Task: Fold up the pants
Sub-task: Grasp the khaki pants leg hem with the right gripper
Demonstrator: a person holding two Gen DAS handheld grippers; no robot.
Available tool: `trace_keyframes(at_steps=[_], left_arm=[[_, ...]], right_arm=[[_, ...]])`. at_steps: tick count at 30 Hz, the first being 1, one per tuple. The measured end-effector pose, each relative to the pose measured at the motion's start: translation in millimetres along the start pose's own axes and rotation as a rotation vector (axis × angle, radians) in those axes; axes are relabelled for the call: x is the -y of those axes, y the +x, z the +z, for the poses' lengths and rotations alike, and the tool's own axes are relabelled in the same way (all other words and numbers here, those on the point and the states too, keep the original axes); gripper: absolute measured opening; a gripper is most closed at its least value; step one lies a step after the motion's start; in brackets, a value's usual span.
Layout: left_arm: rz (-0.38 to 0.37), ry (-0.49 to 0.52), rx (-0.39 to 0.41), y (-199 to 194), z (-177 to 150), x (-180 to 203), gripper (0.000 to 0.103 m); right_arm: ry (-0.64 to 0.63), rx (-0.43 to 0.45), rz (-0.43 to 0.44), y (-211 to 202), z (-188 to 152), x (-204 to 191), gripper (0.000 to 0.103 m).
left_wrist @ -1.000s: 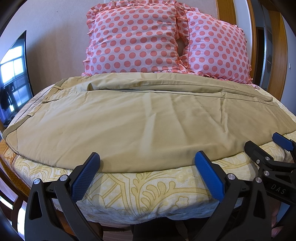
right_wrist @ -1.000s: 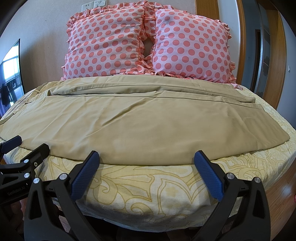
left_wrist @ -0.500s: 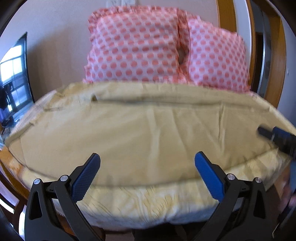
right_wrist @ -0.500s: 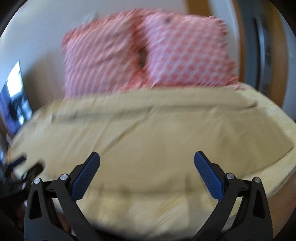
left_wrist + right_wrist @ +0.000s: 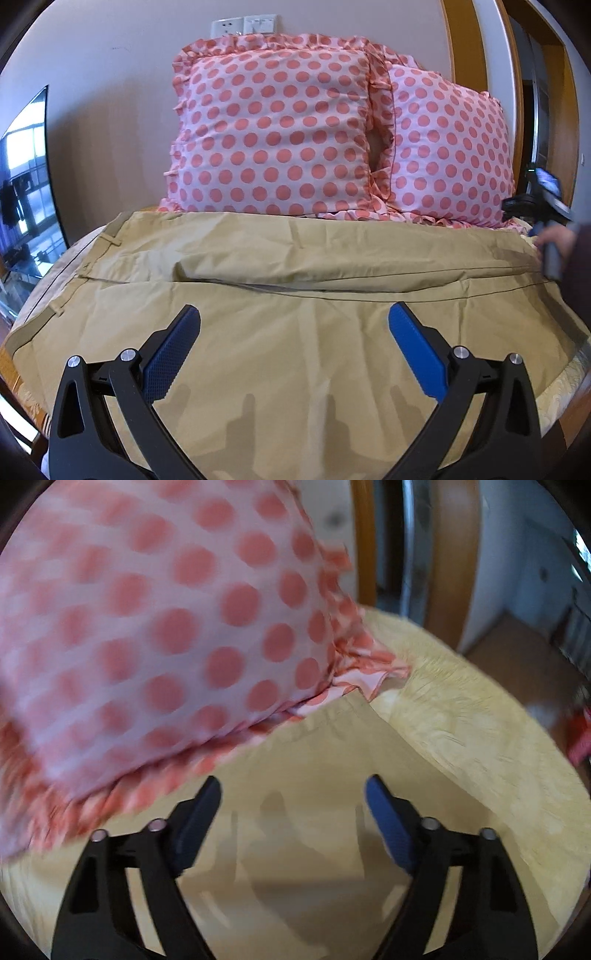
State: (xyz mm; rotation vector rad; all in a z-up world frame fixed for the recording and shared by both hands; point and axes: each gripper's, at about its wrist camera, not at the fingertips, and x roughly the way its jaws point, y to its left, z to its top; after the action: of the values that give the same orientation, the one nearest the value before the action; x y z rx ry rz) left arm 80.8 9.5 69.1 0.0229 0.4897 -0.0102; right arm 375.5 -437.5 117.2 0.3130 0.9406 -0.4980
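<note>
Currently the tan pants (image 5: 295, 302) lie flat across the bed (image 5: 569, 384), waistband at the left edge, legs running right, far edge just touching the polka-dot pillows (image 5: 273, 136). Left gripper (image 5: 293, 350) hovers over the near leg, jaws spread wide, nothing between them. Right gripper (image 5: 293, 812) sits over the far hem corner (image 5: 354, 705) of the pants, next to the right pillow (image 5: 147, 627), jaws also spread and holding nothing; that view is motion-blurred. From the left wrist, the right gripper (image 5: 543, 206) is visible at the pants' far right end. No containers in frame.
</note>
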Motion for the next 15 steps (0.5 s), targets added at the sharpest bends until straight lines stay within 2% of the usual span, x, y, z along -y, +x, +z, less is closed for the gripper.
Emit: trace_keyframes(at_steps=[4,8,10,12,13,14,15], left_arm=[[-0.010,-0.004,-0.026,12.9,-0.6,-0.3,0.102],[-0.028,-0.025,-0.061,24.7,-2.0,-4.1,0.102],[-0.030,-0.031,-0.071,27.7,-3.2,-5.5,0.102],[-0.035,-0.040,-0.071,27.3,-4.1,-7.7,0.102],[-0.038,-0.045,-0.068,25.8,-4.4,-8.8,0.102],[-0.037,-0.046,-0.066,25.1,-4.2,-9.2,0.102],[-0.036,-0.048,-0.063,22.8,-4.6,-9.9,0.102]], right_arm=[[0.076,-0.050,-0.060,43.7,23.4,-4.0,0.073],[0.013,-0.032,-0.172,61.8,27.1,-18.1,0.072],[-0.009,-0.010,-0.165,60.3,22.4,-17.7,0.066],[-0.017,-0.001,-0.135,57.5,19.1,-13.5,0.044],[-0.009,-0.002,-0.119,53.4,16.1,-7.3,0.037],[0.001,-0.004,-0.102,49.8,12.9,-1.1,0.023],[0.018,-0.011,-0.055,46.4,10.3,6.5,0.017]])
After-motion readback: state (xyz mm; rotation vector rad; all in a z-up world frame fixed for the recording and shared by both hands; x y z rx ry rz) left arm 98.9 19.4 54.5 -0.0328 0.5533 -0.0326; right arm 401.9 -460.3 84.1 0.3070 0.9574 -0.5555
